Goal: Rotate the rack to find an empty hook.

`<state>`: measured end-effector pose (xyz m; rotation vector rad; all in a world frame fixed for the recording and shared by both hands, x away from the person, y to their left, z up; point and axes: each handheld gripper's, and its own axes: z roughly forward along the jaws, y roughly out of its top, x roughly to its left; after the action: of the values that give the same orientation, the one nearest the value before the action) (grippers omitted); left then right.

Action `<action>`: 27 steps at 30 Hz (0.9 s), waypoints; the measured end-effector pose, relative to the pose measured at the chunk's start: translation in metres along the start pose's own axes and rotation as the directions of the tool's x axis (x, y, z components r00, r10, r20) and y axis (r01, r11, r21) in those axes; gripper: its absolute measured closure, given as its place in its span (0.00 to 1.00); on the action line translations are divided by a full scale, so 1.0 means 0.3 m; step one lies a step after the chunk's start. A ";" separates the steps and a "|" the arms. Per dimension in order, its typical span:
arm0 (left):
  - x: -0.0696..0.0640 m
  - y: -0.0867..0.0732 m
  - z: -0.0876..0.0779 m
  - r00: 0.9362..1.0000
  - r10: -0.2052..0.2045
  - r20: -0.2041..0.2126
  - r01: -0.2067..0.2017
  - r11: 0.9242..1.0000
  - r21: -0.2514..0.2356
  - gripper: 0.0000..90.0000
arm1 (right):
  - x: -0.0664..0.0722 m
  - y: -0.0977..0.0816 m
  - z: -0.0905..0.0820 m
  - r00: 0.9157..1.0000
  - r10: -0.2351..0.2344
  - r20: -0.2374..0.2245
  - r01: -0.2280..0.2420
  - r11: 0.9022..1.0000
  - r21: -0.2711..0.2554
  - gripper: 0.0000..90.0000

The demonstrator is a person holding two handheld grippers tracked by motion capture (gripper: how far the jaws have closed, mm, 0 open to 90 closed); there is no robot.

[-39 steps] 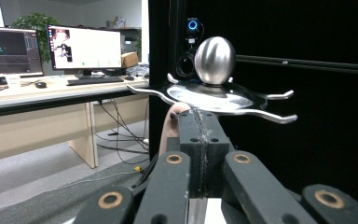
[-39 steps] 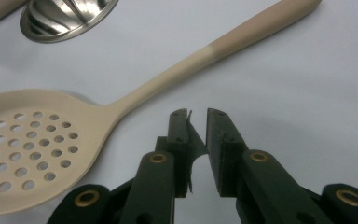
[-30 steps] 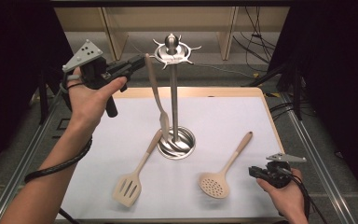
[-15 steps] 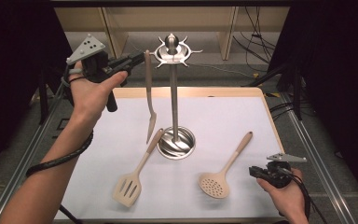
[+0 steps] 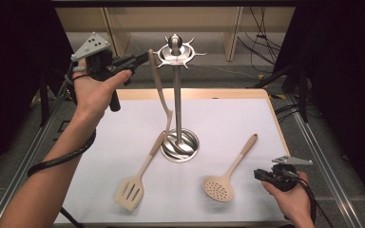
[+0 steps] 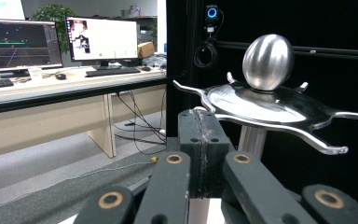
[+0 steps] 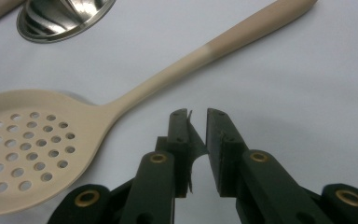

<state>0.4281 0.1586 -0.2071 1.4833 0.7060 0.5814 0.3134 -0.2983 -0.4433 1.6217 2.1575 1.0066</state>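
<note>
Nearby, your right gripper point(image 5: 261, 175) rests on the table point(image 5: 266, 123) with its jaws narrowly apart and empty, just beside the skimmer point(image 5: 228, 172). Farther off, your left gripper point(image 5: 142, 59) has its jaws clamped on the fork's point(image 5: 161, 92) handle top, right beside the stand's point(image 5: 176, 50) hooks.

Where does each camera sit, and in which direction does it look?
High view: above the person's side, looking forward and down on the table; both forearms enter from below.
Left gripper view: on the left gripper, level, facing the rack top; jaws together.
Right gripper view: on the right gripper, low, facing the skimmer.
Shared: rack, skimmer.
</note>
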 end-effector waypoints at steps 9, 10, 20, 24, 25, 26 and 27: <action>0.014 -0.071 -0.088 0.999 0.041 -0.035 -0.040 0.999 0.029 0.76 | 0.003 -0.002 -0.001 0.999 0.037 -0.009 -0.036 0.999 0.013 0.83; 0.021 -0.082 -0.096 0.998 0.053 -0.032 -0.052 0.998 0.036 0.71 | -0.013 -0.001 0.005 1.000 -0.026 -0.011 0.026 1.000 -0.006 0.82; 0.062 -0.280 -0.185 0.995 0.081 -0.060 -0.065 0.971 0.231 0.54 | -0.009 -0.003 0.007 1.000 -0.021 -0.018 0.020 1.000 -0.001 0.79; 0.052 -0.362 -0.207 0.994 0.094 -0.048 -0.076 0.950 0.304 0.52 | -0.002 -0.007 0.004 1.000 0.011 -0.025 -0.011 1.000 0.011 0.78; 0.048 -0.383 -0.212 0.994 0.102 -0.039 -0.084 0.943 0.323 0.52 | -0.002 -0.008 0.004 1.000 0.009 -0.024 -0.009 1.000 0.011 0.78; 0.045 -0.394 -0.215 0.995 0.095 -0.039 -0.077 0.941 0.330 0.52 | -0.001 -0.008 0.002 1.000 0.019 -0.023 -0.019 1.000 0.020 0.78; 0.043 -0.408 -0.219 0.994 0.099 -0.038 -0.081 0.937 0.339 0.52 | 0.005 -0.008 -0.002 0.999 0.042 -0.017 -0.041 0.998 0.038 0.78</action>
<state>0.3797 0.2101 -0.3272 1.8320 0.8129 0.5924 0.3106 -0.2975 -0.4442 1.6875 2.1750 1.0017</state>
